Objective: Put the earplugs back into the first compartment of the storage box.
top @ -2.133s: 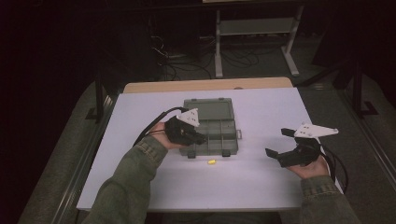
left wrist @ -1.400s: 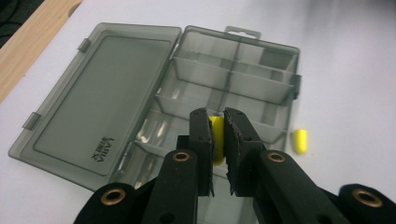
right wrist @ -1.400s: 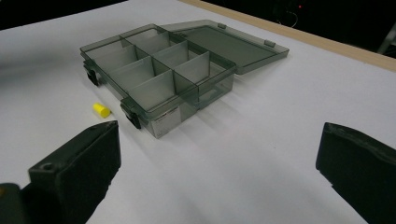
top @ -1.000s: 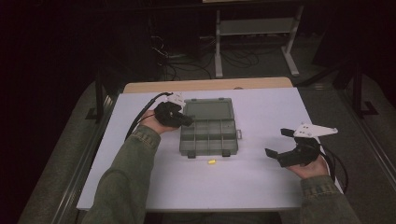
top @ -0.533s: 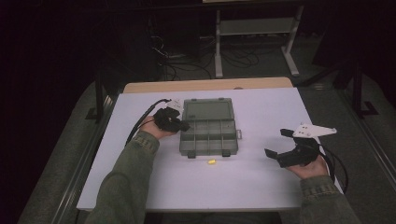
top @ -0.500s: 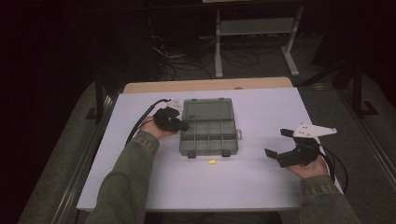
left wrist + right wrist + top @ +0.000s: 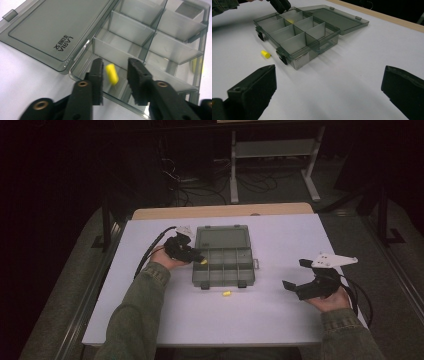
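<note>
The left gripper (image 7: pixel 113 75) hangs narrowly parted over the box (image 7: pixel 224 256), a yellow plug (image 7: pixel 112 74) loose between its jaws; the right gripper (image 7: pixel 301 276) gapes wide near the tabletop's right edge.

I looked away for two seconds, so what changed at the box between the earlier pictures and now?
The left claw moved from the front of the organizer box to its left side. It is now open over a corner compartment, with a yellow piece loose between its pads. The right claw stayed open on the right, and the other yellow piece stayed on the table.
</note>
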The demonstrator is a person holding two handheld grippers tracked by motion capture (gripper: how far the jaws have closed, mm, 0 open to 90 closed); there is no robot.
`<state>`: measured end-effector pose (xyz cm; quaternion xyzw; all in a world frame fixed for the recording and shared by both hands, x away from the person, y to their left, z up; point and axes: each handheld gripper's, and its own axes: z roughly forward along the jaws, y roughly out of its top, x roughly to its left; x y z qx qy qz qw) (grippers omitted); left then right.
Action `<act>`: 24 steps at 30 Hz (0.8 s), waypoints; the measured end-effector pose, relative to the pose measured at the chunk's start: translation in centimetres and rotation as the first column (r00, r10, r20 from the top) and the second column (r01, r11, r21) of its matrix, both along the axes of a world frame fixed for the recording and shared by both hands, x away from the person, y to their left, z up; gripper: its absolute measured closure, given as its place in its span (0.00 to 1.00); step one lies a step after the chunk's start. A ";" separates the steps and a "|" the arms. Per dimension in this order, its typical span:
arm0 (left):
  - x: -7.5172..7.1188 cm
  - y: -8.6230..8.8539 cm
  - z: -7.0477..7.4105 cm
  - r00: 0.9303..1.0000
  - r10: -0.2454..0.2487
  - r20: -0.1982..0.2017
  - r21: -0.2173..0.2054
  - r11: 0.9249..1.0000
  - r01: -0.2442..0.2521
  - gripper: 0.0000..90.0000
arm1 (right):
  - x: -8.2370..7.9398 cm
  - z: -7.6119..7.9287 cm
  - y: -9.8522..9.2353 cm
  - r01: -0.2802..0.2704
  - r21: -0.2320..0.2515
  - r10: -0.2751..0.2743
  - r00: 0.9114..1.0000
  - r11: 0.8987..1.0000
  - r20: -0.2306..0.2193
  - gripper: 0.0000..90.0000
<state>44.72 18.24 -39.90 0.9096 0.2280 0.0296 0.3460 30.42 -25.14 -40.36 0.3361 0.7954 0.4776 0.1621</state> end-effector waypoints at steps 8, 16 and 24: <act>-1.1 0.6 2.3 0.999 0.022 0.039 -0.071 0.997 -0.019 0.45 | 0.0 0.0 0.2 -0.003 -0.002 0.003 1.000 1.000 -0.004 0.00; -2.7 0.9 4.4 0.997 0.028 0.076 -0.116 0.993 -0.019 0.17 | -0.1 0.1 0.3 -0.007 0.003 0.007 1.000 1.000 0.001 0.00; -3.6 0.7 4.8 0.998 0.018 0.067 -0.134 0.991 -0.009 0.01 | -0.1 0.1 0.1 -0.003 0.010 0.003 1.000 1.000 0.003 0.00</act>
